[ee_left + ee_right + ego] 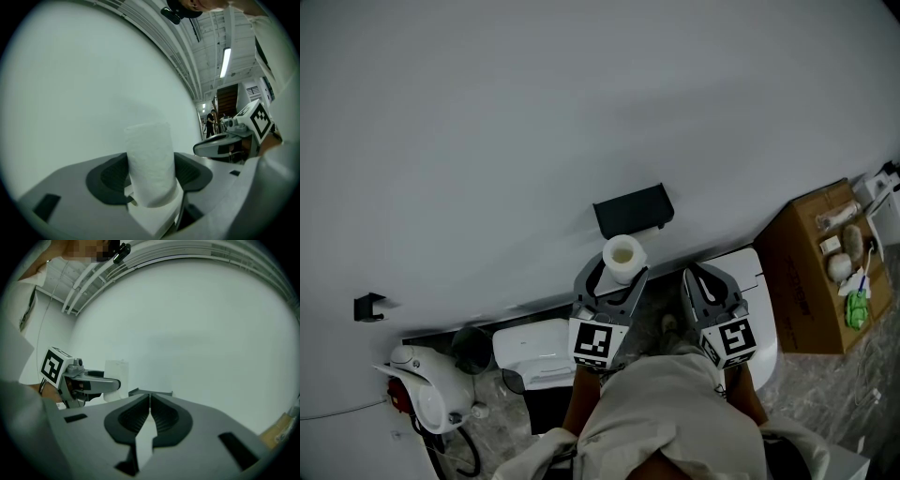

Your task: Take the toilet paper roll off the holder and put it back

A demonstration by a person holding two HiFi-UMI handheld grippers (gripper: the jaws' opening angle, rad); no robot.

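A white toilet paper roll (624,255) stands upright between the jaws of my left gripper (620,274), which is shut on it. The left gripper view shows the roll (149,154) filling the gap between the dark pads, with a loose sheet hanging below it. The black holder (633,211) is fixed to the white wall just above and beyond the roll, apart from it. My right gripper (700,274) hangs beside the left one, shut with nothing in it. In the right gripper view its jaws (150,399) meet, with the holder (151,393) just past them and the roll (116,373) to the left.
An open cardboard box (811,281) of small items stands at the right. Below the grippers are a white toilet (534,349) and, further left, a white appliance (427,386). A small black hook (367,307) sits on the wall at left. People stand far off (209,123).
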